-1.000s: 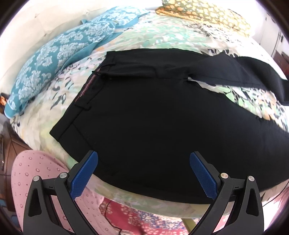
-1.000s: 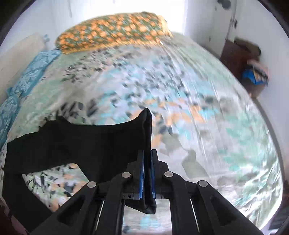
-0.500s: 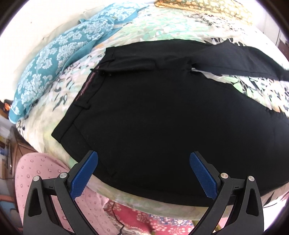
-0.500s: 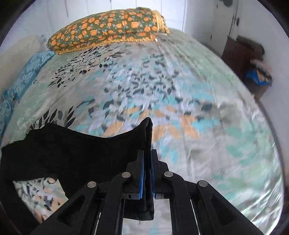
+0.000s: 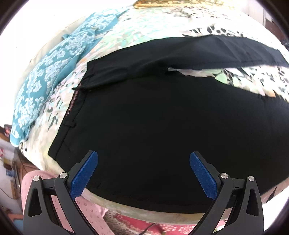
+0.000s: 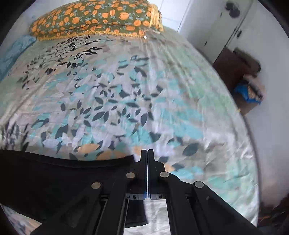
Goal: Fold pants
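Black pants (image 5: 153,126) with a pale striped inner waistband are shown on a bed sheet (image 6: 135,94) printed with teal, grey, dark and orange leaves. A teal pillow (image 5: 48,72) with white damask motifs and an olive pillow (image 6: 94,16) patterned with orange fruit are seen. Blue pads are carried on the black left gripper (image 5: 143,170).

No readable text, labels, brands or numbers in either view. The black fabric pants (image 5: 153,117) show only a striped waistband lining, no legible tag. The leaf-print cotton bedsheet (image 6: 126,99) carries pattern only.
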Demonstrator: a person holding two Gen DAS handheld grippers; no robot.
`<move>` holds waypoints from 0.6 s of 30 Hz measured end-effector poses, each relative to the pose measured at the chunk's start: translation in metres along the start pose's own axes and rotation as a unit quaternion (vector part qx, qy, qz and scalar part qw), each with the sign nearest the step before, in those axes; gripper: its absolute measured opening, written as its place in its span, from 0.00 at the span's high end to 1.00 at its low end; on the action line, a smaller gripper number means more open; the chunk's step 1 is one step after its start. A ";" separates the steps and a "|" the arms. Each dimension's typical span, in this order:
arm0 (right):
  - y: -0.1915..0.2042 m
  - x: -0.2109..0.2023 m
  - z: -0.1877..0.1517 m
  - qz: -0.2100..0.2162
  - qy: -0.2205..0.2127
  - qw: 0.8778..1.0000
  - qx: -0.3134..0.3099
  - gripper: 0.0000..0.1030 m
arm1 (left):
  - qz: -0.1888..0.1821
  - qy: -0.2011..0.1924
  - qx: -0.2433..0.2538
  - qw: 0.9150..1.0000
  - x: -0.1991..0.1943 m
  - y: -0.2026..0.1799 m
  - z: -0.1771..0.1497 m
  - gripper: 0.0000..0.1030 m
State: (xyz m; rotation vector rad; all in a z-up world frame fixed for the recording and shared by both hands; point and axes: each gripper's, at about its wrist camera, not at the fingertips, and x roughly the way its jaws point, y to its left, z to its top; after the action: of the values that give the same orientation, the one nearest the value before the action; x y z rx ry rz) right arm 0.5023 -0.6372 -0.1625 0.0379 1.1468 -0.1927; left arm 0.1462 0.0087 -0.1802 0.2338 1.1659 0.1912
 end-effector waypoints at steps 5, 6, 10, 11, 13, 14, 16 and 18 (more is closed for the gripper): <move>-0.043 -0.003 -0.062 0.098 0.040 0.980 0.166 0.27 | -0.003 0.002 -0.004 1.000 0.005 0.001 0.000 0.01; -0.051 -0.002 -0.079 0.108 0.054 0.971 0.209 0.26 | -0.005 0.002 -0.010 1.000 0.006 0.003 0.000 0.01; -0.063 0.020 -0.121 0.169 0.081 0.935 0.300 0.33 | -0.017 0.011 -0.029 0.999 0.011 0.006 0.000 0.01; -0.063 0.022 -0.122 0.178 0.061 0.932 0.310 0.34 | -0.017 0.014 -0.029 0.999 0.012 0.006 -0.001 0.01; -0.058 0.027 -0.113 0.193 0.029 0.931 0.308 0.41 | -0.013 0.015 -0.022 1.000 0.011 0.003 -0.004 0.01; -0.053 0.029 -0.108 0.176 0.032 0.940 0.292 0.46 | -0.011 0.017 -0.018 1.000 0.011 0.002 -0.005 0.01; -0.039 0.025 -0.093 0.112 0.032 0.968 0.223 0.81 | -0.006 0.019 -0.012 1.000 0.010 0.000 -0.006 0.01; -0.020 0.015 -0.083 0.039 0.018 0.989 0.140 0.83 | -0.007 0.014 -0.011 1.000 0.005 0.000 -0.007 0.01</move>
State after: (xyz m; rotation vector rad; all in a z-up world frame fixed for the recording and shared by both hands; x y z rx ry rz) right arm 0.4299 -0.6486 -0.2090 0.3360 1.1440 -0.2839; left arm 0.1421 0.0103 -0.1874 0.2036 1.1914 0.1962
